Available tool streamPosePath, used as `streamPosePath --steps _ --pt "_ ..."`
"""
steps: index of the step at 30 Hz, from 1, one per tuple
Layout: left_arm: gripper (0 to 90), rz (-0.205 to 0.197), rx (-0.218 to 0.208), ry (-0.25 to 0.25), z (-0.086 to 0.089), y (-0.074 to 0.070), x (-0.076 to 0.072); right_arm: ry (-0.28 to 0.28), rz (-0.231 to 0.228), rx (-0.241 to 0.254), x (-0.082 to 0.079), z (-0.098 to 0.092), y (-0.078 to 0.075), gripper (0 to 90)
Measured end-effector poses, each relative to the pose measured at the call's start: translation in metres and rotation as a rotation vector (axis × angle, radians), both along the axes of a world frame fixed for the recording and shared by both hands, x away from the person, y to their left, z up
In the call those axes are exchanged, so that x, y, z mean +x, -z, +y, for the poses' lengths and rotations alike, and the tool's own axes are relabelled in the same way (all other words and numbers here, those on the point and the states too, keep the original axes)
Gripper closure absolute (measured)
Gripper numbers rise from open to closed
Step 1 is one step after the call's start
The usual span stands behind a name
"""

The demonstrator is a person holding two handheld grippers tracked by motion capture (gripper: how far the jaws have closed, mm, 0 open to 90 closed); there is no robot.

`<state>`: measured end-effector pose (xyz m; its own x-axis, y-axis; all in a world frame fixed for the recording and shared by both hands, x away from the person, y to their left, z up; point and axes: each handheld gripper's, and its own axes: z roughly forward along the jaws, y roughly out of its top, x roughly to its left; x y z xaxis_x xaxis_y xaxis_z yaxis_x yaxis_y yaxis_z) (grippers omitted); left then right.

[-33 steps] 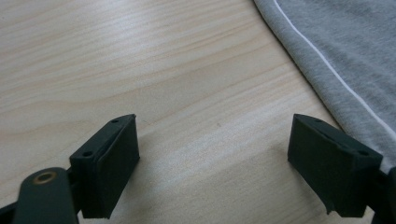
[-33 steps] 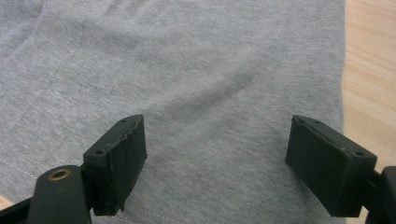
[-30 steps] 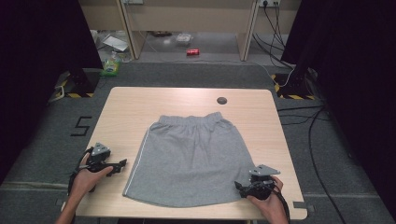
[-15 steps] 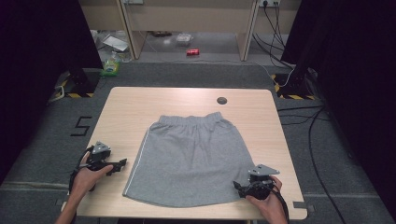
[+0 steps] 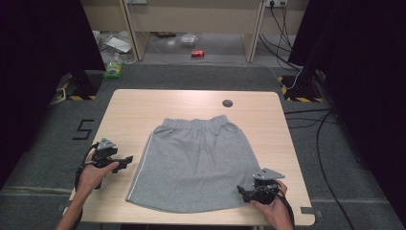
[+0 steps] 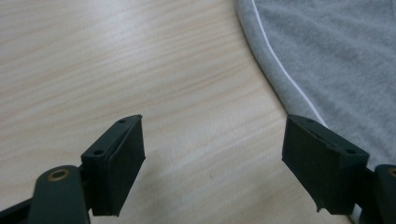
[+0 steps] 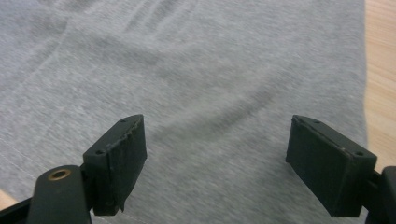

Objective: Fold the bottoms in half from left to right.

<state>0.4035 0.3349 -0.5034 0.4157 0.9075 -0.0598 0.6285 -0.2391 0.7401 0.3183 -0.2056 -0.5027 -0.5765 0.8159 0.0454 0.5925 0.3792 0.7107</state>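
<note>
A grey pair of shorts with a white side stripe lies flat on the wooden table, waistband at the far side. My left gripper hovers over bare wood just left of the shorts' left edge. In the left gripper view the gripper is open, its jaws have just been closing a little, and only table lies between them, with the shorts beside the right jaw. My right gripper sits at the shorts' near right corner. In the right gripper view it stands open over the shorts.
A dark round hole marks the table's far side. On the floor beyond lie a red can and a green bottle. Cables run along the floor at the right.
The left gripper has shifted slightly away from the near edge. The right hand has kept still.
</note>
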Motion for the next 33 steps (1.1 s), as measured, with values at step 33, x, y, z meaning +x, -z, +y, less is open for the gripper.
streamPosePath --steps 33 --pt "33.8 0.018 -0.081 0.015 -0.046 -0.033 0.081 -0.015 -0.003 0.021 0.001 0.007 0.0 20.8"
